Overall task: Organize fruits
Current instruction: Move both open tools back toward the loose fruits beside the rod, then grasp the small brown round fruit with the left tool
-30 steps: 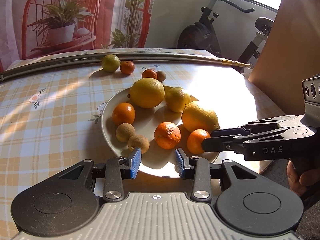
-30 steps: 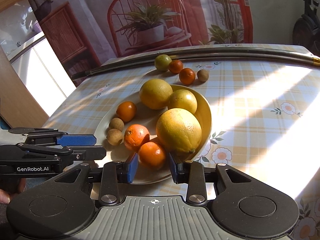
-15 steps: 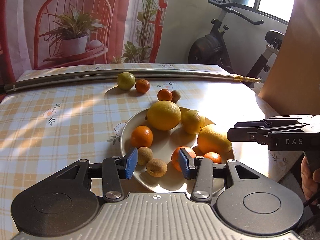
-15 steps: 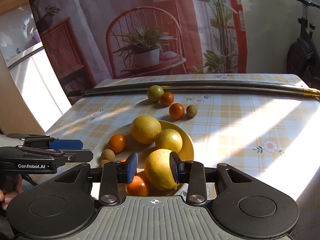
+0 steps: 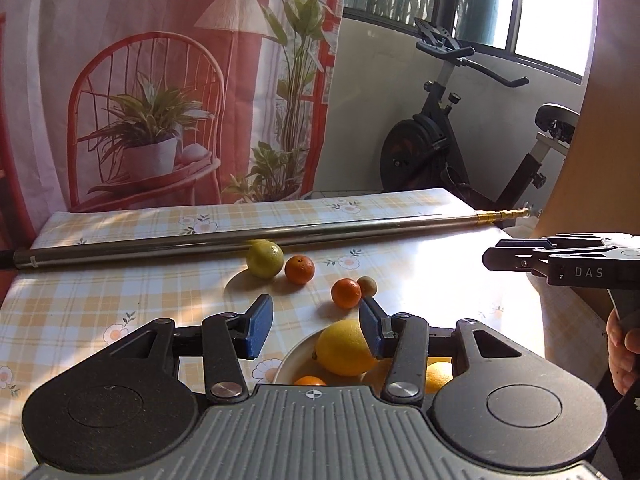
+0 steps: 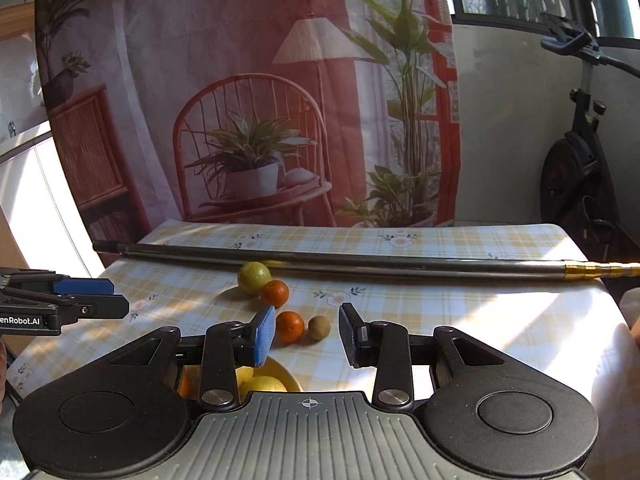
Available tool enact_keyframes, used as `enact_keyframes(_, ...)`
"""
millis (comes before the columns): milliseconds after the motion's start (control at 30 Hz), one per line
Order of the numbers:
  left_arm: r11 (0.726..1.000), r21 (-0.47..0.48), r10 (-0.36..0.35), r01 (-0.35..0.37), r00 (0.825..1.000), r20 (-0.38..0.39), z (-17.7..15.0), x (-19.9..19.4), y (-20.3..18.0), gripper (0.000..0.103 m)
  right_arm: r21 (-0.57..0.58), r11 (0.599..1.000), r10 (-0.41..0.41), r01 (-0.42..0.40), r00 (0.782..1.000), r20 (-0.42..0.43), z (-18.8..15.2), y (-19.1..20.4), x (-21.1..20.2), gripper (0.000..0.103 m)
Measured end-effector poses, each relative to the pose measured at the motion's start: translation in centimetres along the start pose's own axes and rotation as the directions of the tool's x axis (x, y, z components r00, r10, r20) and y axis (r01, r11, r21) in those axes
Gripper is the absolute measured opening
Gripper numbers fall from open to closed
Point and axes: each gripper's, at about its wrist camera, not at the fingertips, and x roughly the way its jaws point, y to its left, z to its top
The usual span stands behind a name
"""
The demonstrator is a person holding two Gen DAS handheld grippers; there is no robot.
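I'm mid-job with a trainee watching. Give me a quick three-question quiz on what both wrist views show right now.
1. True or false: the left hand-held gripper is shut on a fruit.
2. How many fruits lie loose on the tablecloth outside the plate?
3. Multiple choice: the small brown fruit sits right beside which item? A) the green-yellow citrus B) an orange mandarin C) the metal pole

Key:
1. False. Both it and the right hand-held gripper are open and hold nothing.
2. Four: the citrus, two mandarins and the brown fruit.
3. B
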Motion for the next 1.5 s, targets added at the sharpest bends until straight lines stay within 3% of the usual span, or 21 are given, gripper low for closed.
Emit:
enact_keyframes(200, 1.000, 0.025, -0.008, 0.008, 1.000, 0.009, 1.6, 1.4, -0.3, 0.053, 0.008, 1.000, -0.016, 0.016, 1.000, 0.001, 1.0, -1.0, 1.8, 0.033)
enact_keyframes(500, 0.991, 0.118, -0.062, 0.066, 0.997, -0.037, 2.3, 5.6, -2.3, 0.052, 0.005, 0.999, -0.038, 0.039, 0.998, -0.040, 0.6, -2.1, 4.8, 0.033)
enact_keyframes(633, 0.981, 0.158, -0.099, 0.111, 0.992, -0.082, 2.6, 8.5, -3.3, 0.052, 0.032, 0.999, -0.037, 0.039, 0.998, -0.045, 0.3, -3.3, 5.7, 0.033)
enact_keyframes(900, 0.951, 0.268, -0.107, 0.152, 0.978, -0.177, 2.8, 13.8, -5.5, 0.047, 0.120, 0.992, -0.021, 0.026, 0.999, -0.043, -1.1, -6.1, 6.6, 0.033)
enact_keyframes(1067, 0.943, 0.265, -0.133, 0.199, 0.959, -0.249, 2.6, 16.6, -6.2, 0.047, 0.155, 0.987, -0.024, 0.032, 0.998, -0.058, -2.2, -7.6, 6.7, 0.033)
enact_keyframes(1333, 0.904, 0.383, -0.081, 0.189, 0.956, -0.281, 1.8, 18.6, -7.6, 0.047, 0.198, 0.980, -0.022, 0.035, 0.997, -0.070, -3.3, -9.1, 7.0, 0.034)
enact_keyframes(1500, 0.910, 0.379, -0.051, 0.169, 0.952, -0.300, 1.9, 19.3, -7.0, 0.046, 0.209, 0.978, -0.013, 0.028, 0.997, -0.072, -3.4, -9.2, 7.2, 0.034)
